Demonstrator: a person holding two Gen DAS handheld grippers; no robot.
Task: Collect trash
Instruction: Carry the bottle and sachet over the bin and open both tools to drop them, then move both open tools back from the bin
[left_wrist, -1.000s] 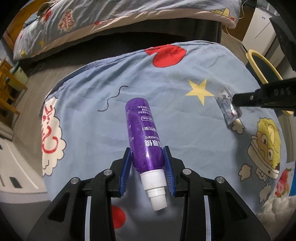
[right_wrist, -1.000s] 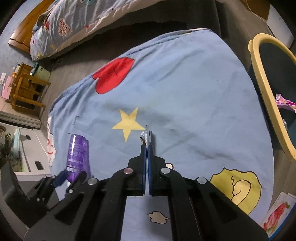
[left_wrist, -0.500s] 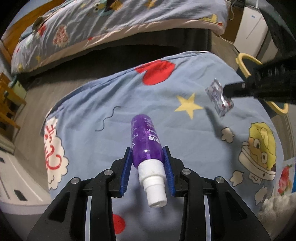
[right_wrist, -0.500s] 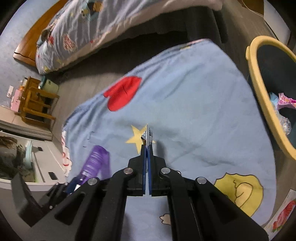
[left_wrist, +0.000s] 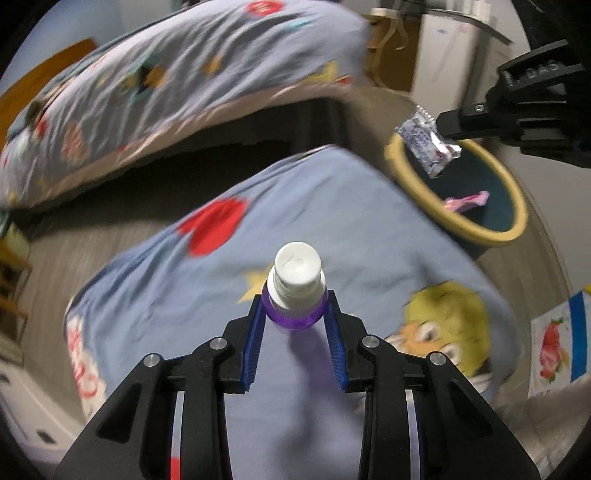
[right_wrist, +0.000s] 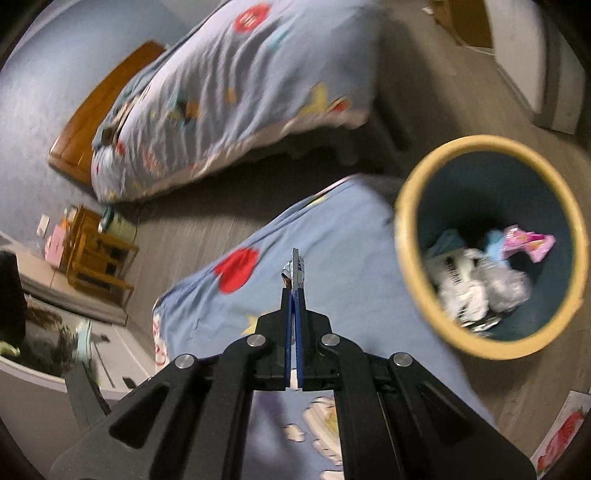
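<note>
**Ana:** Since a second ago, both loads have come up off the blue cartoon sheet (left_wrist: 369, 229). On the left, the purple bottle (left_wrist: 295, 314) lay flat between the blue pads; now it hangs with its white cap (left_wrist: 297, 266) toward the camera, and the left gripper (left_wrist: 295, 328) is clamped on its neck.

**Ben:** And the right side?

**Ana:** Over there the right gripper (right_wrist: 294, 295) has its fingers pressed together on the foil wrapper (left_wrist: 428, 144), which it has carried from above the sheet to the near rim of the yellow-rimmed bin (right_wrist: 410, 206). Seen from the left camera, the wrapper sits at about two o'clock, over the bin's left edge.

**Ben:** So both pieces are on their way in?

**Ana:** I judge so; neither has dropped yet.

**Ben:** Room to move?

**Ana:** From the right camera the bin mouth opens at three o'clock, wide, with a pink packet (right_wrist: 528, 242) and crumpled scraps already inside. The bed (right_wrist: 229, 85) lies at eleven, well apart. Motion blur makes it hard to say whether the wrapper is fully past the rim, so releasing early risks a miss onto the sheet's edge.
</note>
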